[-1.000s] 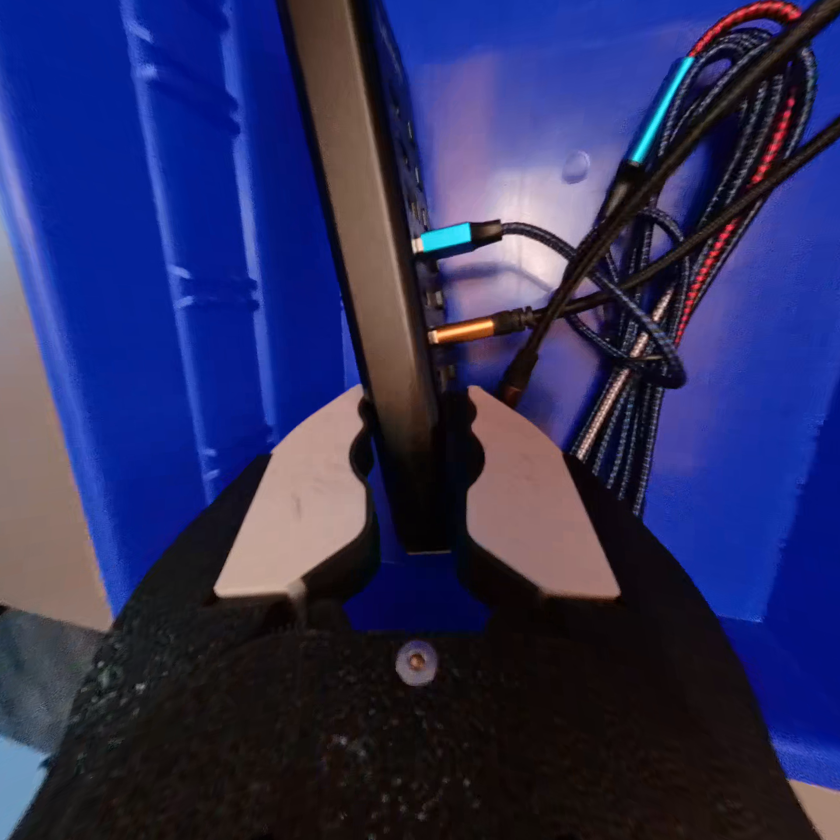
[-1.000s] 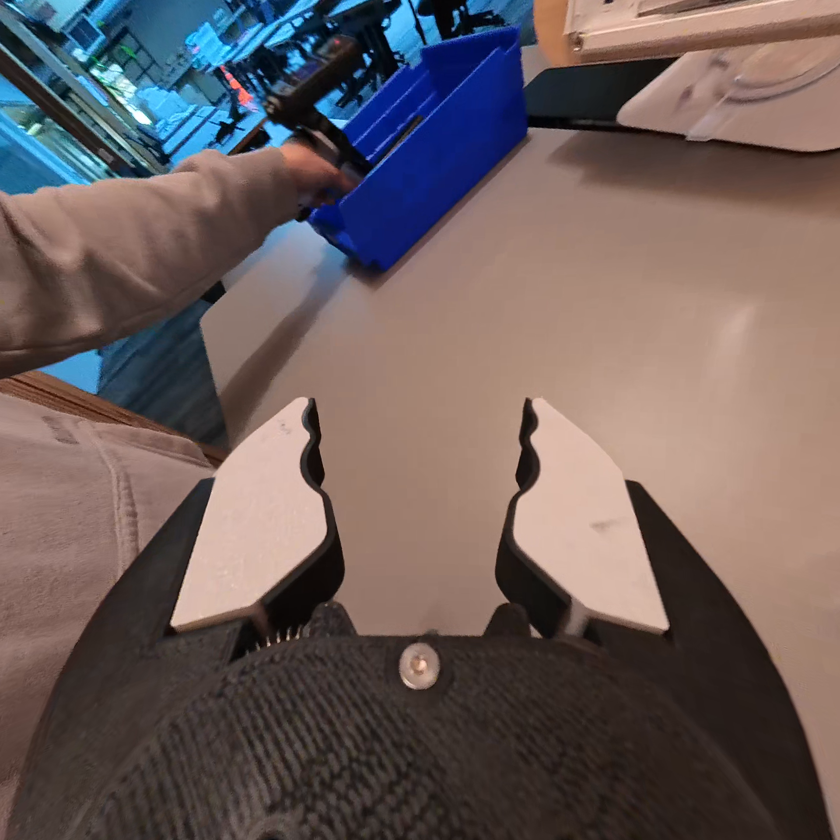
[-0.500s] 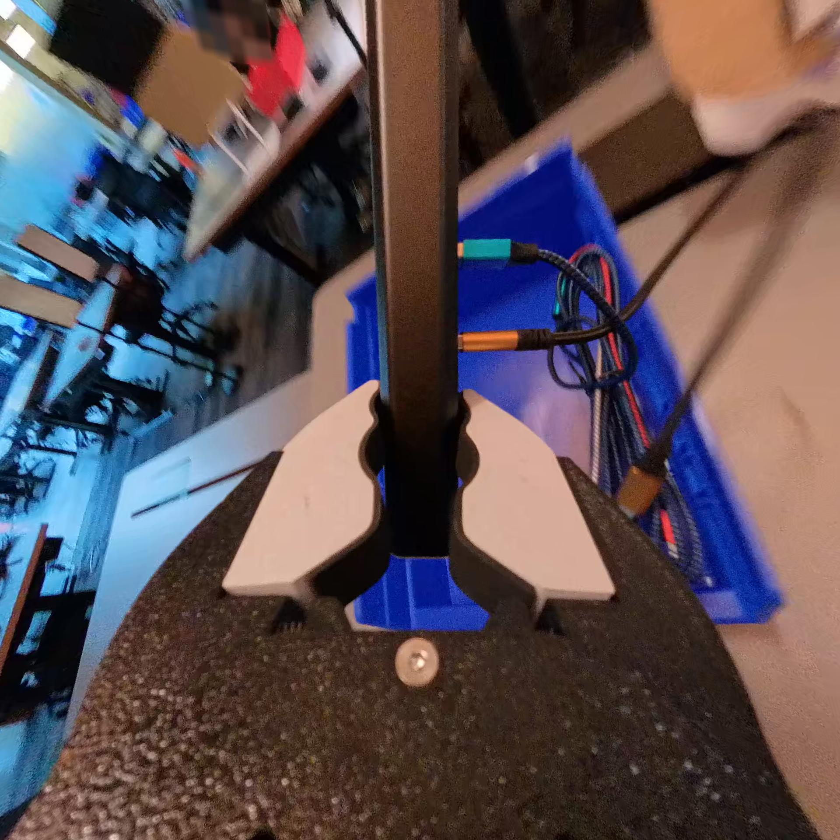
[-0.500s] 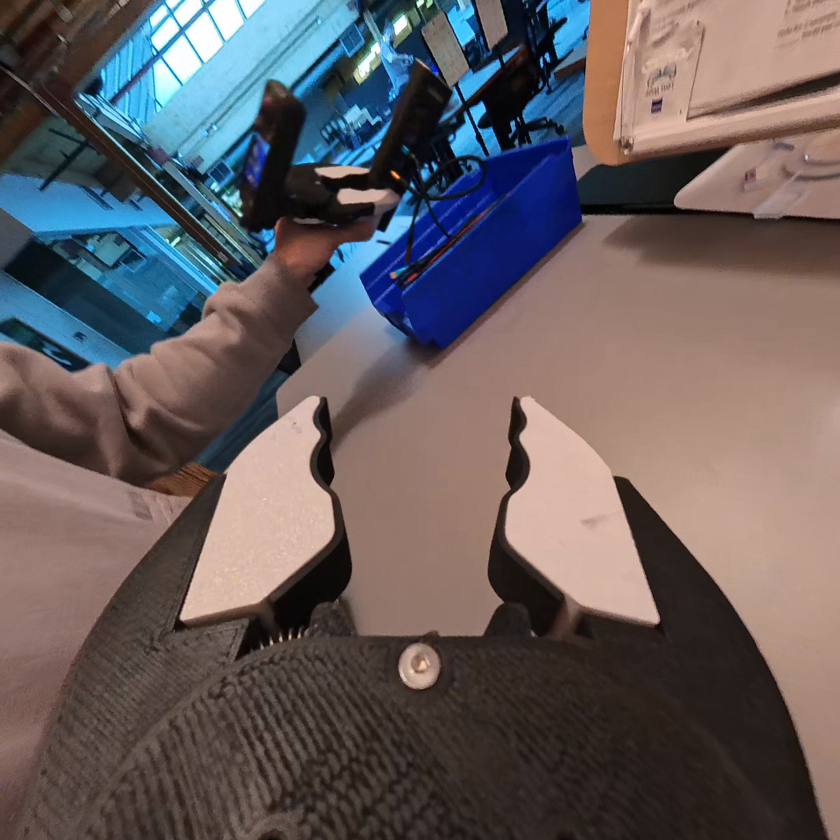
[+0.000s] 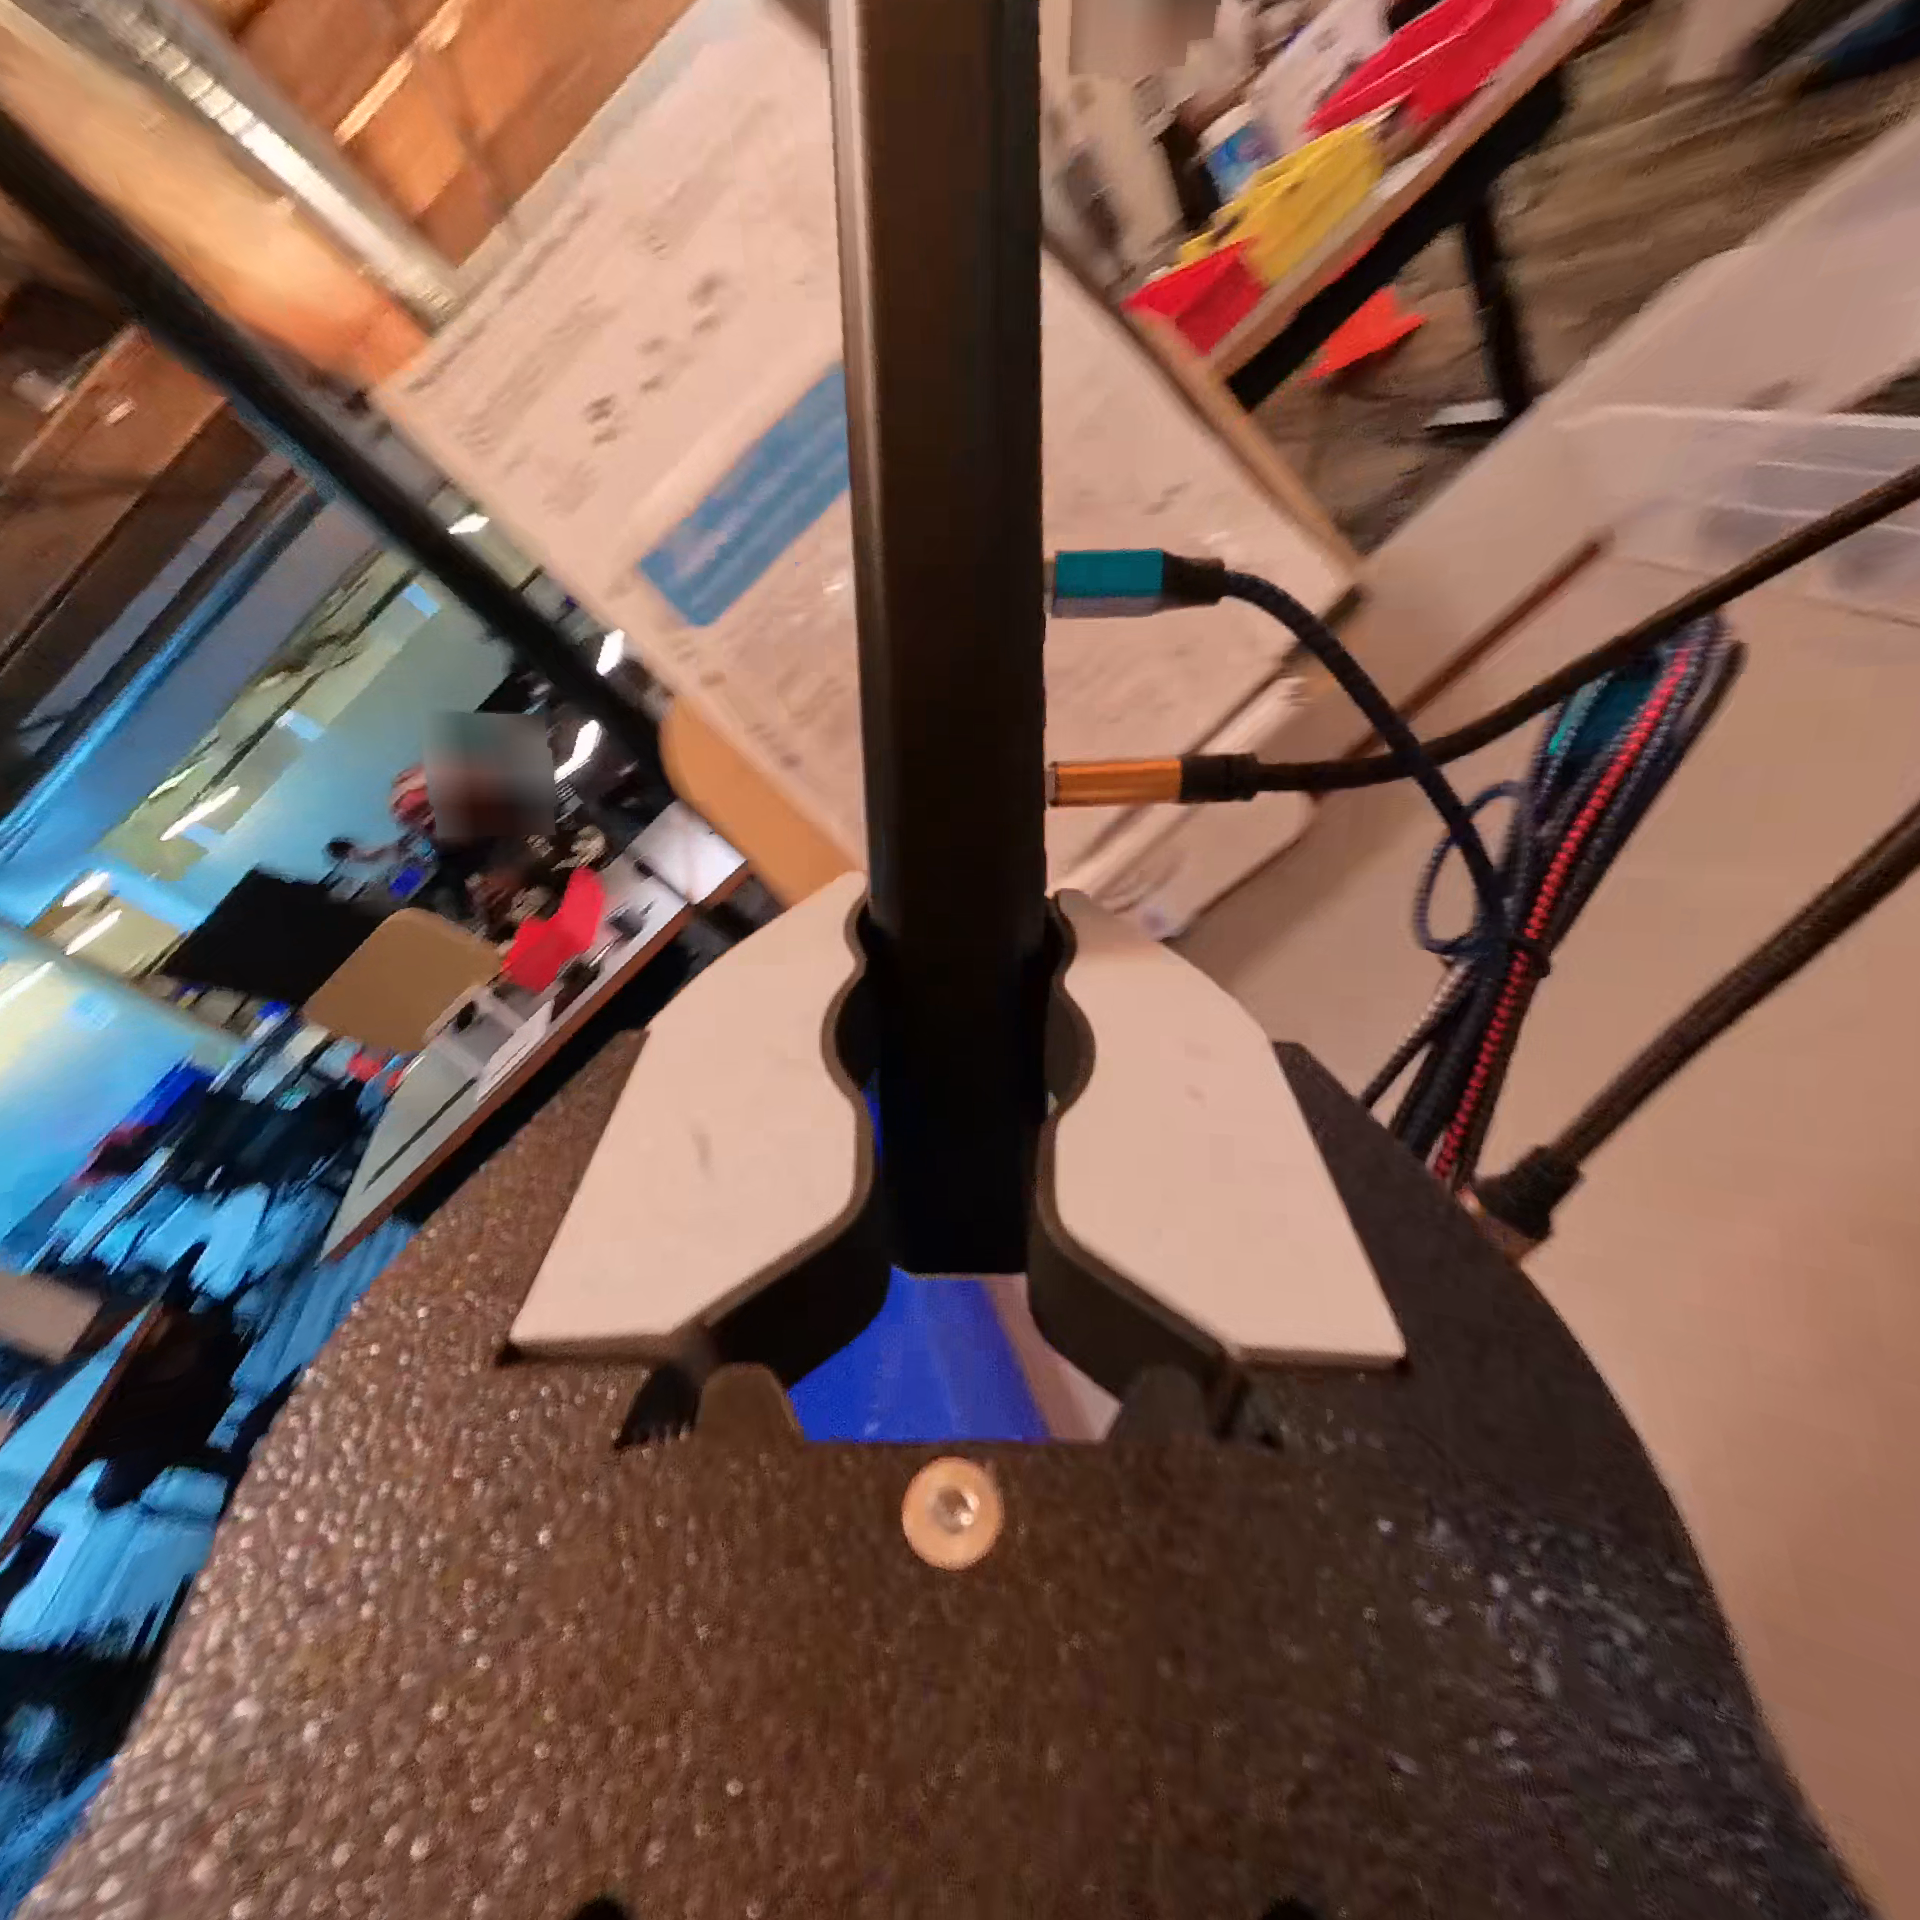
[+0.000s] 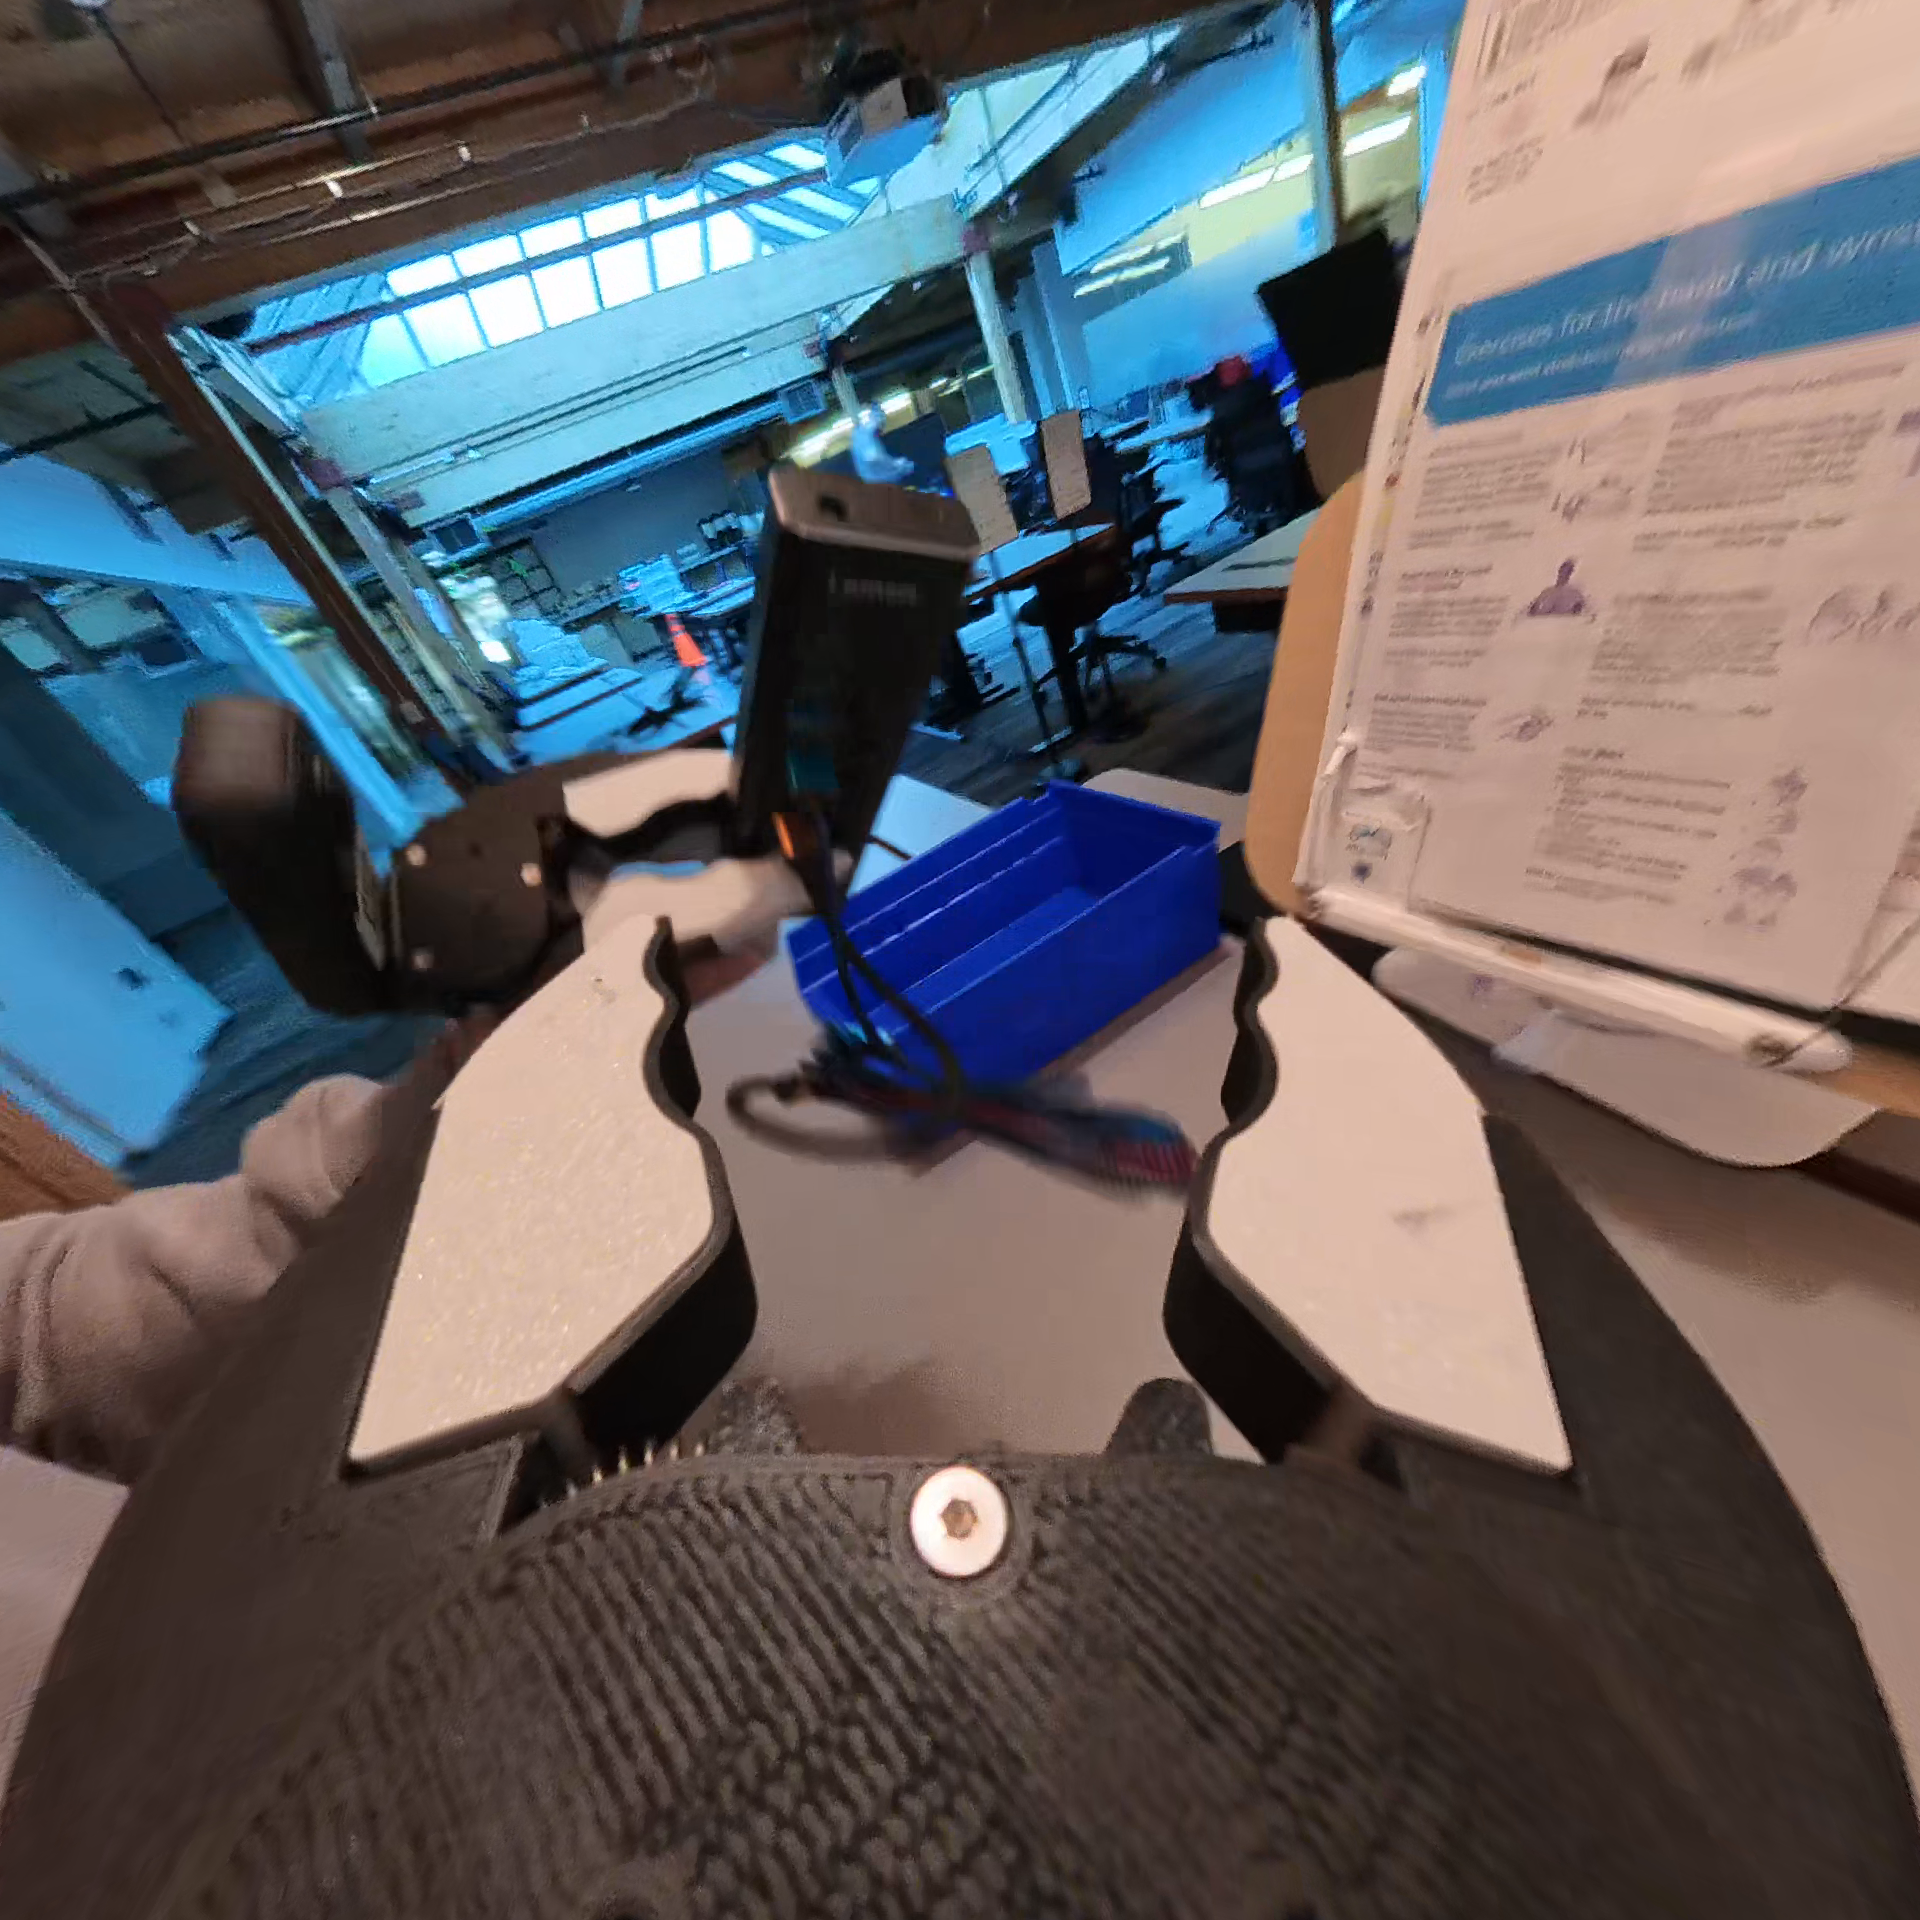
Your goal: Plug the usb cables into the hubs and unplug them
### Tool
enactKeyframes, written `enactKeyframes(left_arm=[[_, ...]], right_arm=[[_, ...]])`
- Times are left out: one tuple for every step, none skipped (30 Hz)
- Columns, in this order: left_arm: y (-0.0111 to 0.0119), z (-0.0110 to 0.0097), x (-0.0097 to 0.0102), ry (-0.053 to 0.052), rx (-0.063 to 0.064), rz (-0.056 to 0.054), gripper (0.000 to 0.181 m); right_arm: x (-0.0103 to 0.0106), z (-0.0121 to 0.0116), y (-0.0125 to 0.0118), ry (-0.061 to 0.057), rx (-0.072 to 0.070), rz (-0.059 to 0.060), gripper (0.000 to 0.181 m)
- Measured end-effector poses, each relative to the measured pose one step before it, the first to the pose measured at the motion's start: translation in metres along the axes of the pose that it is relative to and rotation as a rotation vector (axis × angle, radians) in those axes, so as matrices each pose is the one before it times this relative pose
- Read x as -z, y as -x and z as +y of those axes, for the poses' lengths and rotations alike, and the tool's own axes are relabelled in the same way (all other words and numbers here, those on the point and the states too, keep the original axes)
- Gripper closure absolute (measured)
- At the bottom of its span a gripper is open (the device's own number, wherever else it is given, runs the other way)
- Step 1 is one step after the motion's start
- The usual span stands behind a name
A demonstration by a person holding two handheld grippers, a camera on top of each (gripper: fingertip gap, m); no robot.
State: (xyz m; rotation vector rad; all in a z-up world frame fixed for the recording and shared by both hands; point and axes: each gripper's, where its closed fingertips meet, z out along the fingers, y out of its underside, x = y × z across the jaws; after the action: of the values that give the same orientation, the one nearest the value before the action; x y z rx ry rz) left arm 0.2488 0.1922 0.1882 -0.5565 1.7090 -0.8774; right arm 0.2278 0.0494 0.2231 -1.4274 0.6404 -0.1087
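The long, flat, dark grey metal hub (image 5: 951, 520) was up in the air, standing on end, with its bottom end pinched tight between the two pale fingers of the left gripper (image 5: 954, 1081). A second ago the hub was down inside the blue plastic bin (image 6: 1029, 935); now it had been lifted out and carried over the grey table (image 6: 935, 1278). Two plugs stuck out of the hub's right side: a teal metal plug (image 5: 1107, 582) higher up and an orange metal plug (image 5: 1117, 781) below it. Their braided cables ran down to a bundle of blue and red cables (image 5: 1527, 935) that dragged on the table, between the hub and the bin. The right gripper (image 6: 956, 1132) was near the hub, with its jaws wide apart and nothing in them. With the hub out in the open, the plugs looked easy to reach, so pulling one out probably came next.
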Motion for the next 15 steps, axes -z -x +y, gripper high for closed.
enactKeyframes(left_arm=[[-0.02194,0.00045,-0.00036,-0.0117,-0.0173,0.0388,0.154],[-0.02095,0.00014,-0.00073,-0.0111,-0.0201,0.0364,0.154],[-0.0192,-0.00056,-0.00076,-0.0163,-0.0185,0.0314,0.154],[-0.01748,-0.0009,-0.00107,-0.0133,-0.0078,0.0281,0.154],[-0.0163,-0.00026,-0.00153,-0.0057,0.0042,0.0302,0.154],[-0.01411,0.00017,-0.00157,-0.002,0.0076,0.0268,0.154],[-0.0105,0.00113,-0.00145,0.0059,0.0057,0.0133,0.154],[-0.00699,0.00247,-0.00158,0.0116,0.0182,0.0042,0.154],[-0.00439,0.00189,-0.00123,-0.0001,0.0298,0.007,0.154],[-0.00325,0.00139,-0.00076,-0.0074,0.0122,0.0147,0.154],[-0.00325,0.00078,-0.00037,-0.0064,-0.0139,0.0222,0.154],[-0.00455,-0.00087,-0.00025,-0.0107,-0.0063,0.0383,0.153],[-0.00501,-0.00261,-0.00002,-0.0169,0.0293,0.0524,0.152],[-0.00464,-0.00332,0.00014,-0.0197,0.0498,0.0611,0.149],[-0.00562,-0.00286,0.00017,-0.0149,0.0513,0.0786,0.145]], right_arm=[[-0.00438,0.00876,-0.00002,0.0189,-0.0533,-0.0352,0.078],[-0.00458,0.01167,-0.00002,0.0272,-0.0537,-0.0401,0.081],[-0.00437,0.01282,-0.00144,0.0313,-0.0495,-0.0325,0.085],[-0.00387,0.01117,-0.00089,0.0196,-0.045,-0.0303,0.087],[-0.00336,0.01026,0.00106,0.0132,-0.031,-0.0357,0.091],[-0.00246,0.00945,0.00004,0.0112,-0.0177,-0.0249,0.102],[-0.00155,0.00793,-0.00268,0.0059,-0.0056,-0.0019,0.115],[-0.00014,0.00447,-0.00173,-0.0159,0.0077,-0.0034,0.121],[0.00111,0.00239,-0.00338,-0.0231,-0.0066,0.0115,0.121],[0.00142,0.00323,-0.00206,0.0018,-0.0085,0.0002,0.121],[0.00183,0.00446,-0.00163,0.0307,0.0061,-0.0082,0.119],[0.00196,0.00343,-0.00117,0.0347,-0.0016,-0.0095,0.121],[0.00229,0.00048,-0.00021,0.0231,-0.0022,-0.0101,0.121],[0.00241,-0.00122,0.00099,0.022,0.0198,-0.0085,0.121],[0.0023,-0.00118,0.00185,0.0303,0.0421,-0.0046,0.121]])
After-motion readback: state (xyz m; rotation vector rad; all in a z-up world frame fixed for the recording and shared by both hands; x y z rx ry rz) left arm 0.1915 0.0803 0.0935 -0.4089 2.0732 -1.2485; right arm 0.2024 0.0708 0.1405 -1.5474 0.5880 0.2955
